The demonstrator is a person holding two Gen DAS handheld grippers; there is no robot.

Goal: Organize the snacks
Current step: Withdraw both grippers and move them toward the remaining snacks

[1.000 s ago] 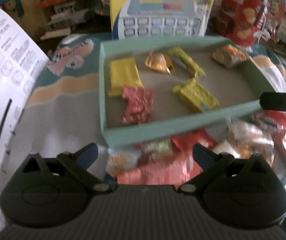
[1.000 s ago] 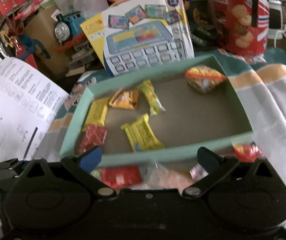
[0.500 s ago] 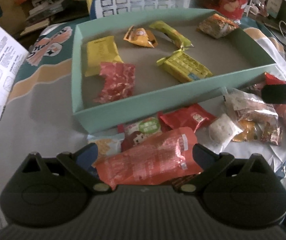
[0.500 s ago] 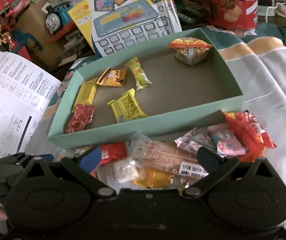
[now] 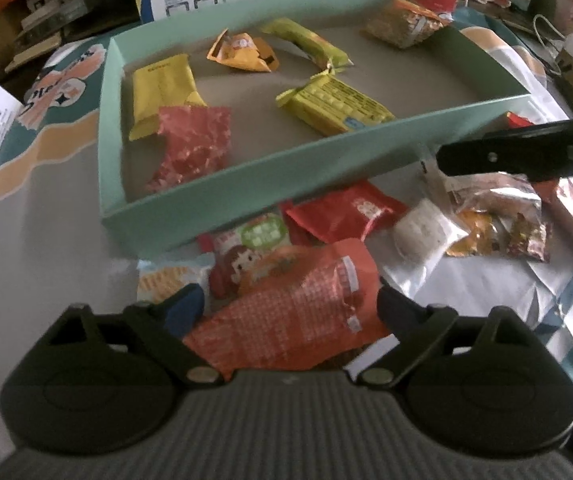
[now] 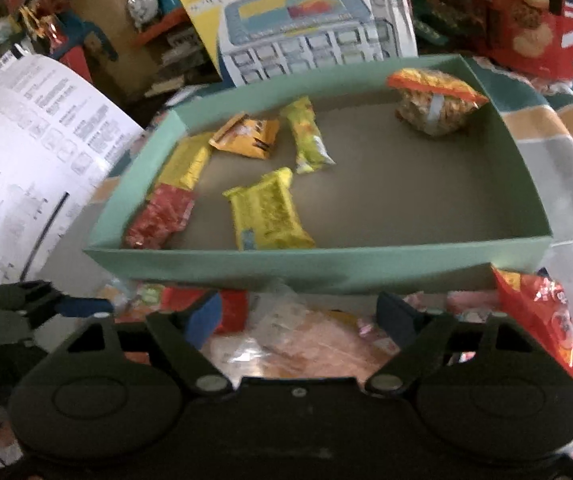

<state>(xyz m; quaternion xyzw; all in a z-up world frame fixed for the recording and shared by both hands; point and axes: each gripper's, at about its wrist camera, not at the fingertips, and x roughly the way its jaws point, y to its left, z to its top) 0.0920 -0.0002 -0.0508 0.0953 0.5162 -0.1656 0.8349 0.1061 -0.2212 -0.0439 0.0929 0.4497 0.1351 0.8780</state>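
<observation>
Grippers both dropped toward the loose pile in front of the box over the last second, views now tilted down onto the packets instead of the box interior. Left gripper [image 5: 288, 304] has its jaws wide but they've just been closing in a bit, straddling the big orange packet [image 5: 298, 320]; the pads don't look pressed on it yet, so I'd call it not held. Right gripper [image 6: 300, 316] is the same story: jaws a little narrower than a moment ago but well apart, with a clear wrapped snack [image 6: 298, 344] lying between them, no visible squeeze; that frame is blurred, so contact is hard to call. Green box [image 5: 246, 176] sits just behind the pile and already holds six snacks: yellow packet [image 5: 162, 92], red packet [image 5: 194, 144], orange wrapper [image 5: 242, 50], green-yellow bar [image 5: 306, 42], yellow bar [image 5: 334, 106], and a bag of mix [image 5: 402, 24] in the far corner. Plenty of floor free on the box's right half. Outside it are also a red pouch [image 5: 342, 210], a small white bun pack [image 5: 426, 232] and a red bag [image 6: 538, 316] near the box's right corner. My read: both hands are committing to a pick at once, one packet each, then a short lift over the near wall. Risk: the orange packet overlaps its neighbours, which may drag along.
</observation>
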